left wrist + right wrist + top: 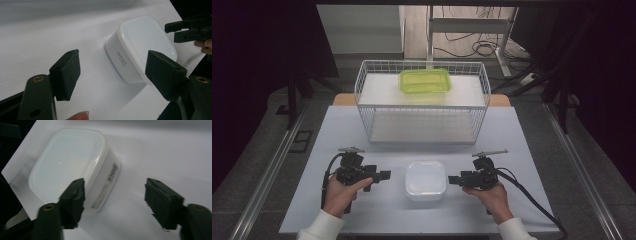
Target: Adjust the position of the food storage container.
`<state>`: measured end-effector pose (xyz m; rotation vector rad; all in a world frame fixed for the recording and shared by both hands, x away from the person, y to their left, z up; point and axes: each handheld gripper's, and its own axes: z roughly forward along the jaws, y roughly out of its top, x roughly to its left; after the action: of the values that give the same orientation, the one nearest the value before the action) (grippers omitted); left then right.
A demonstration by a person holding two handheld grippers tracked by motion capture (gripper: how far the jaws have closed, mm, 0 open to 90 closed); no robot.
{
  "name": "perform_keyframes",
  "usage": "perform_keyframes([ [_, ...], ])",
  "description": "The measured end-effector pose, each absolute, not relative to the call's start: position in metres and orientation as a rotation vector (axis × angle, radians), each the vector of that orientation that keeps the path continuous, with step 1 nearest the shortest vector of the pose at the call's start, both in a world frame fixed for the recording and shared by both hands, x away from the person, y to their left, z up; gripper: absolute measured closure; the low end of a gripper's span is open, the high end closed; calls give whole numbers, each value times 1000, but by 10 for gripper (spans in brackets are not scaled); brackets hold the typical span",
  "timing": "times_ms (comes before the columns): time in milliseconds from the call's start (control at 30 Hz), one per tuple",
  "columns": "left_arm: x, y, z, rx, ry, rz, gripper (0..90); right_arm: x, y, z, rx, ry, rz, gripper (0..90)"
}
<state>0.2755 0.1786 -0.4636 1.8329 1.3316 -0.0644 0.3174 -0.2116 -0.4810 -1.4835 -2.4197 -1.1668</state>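
Sitting on the pale surface [362, 210] between the two grippers, the white rounded-square lidded plastic box [425, 180] is touched by neither. The left gripper [382, 176] and the right gripper [453, 180] point at it from opposite sides, both sets of jaws spread wide with nothing between them.

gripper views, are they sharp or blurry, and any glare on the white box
Left gripper view: the white box is fairly sharp, its lid evenly bright, the near jaws soft. Right gripper view: the box is hazy, a small glint on its lid, the jaws blurred. High view: dim surroundings, the table lit evenly.
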Motion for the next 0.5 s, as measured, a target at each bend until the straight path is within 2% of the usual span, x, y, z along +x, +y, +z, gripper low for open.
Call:
perform_keyframes([
  [33, 276, 179, -464, 1829, 1334, -64, 289, 318, -212, -482, -1491, -2429, -1160, 253],
  [233, 276, 181, -465, 1804, 1341, -69, 304, 318, -214, -484, -1464, -2409, -1178, 257],
  [500, 279, 185, -474, 1725, 1356, -159, 317, 318, -212, -482, -1432, -2327, -1217, 284],
])
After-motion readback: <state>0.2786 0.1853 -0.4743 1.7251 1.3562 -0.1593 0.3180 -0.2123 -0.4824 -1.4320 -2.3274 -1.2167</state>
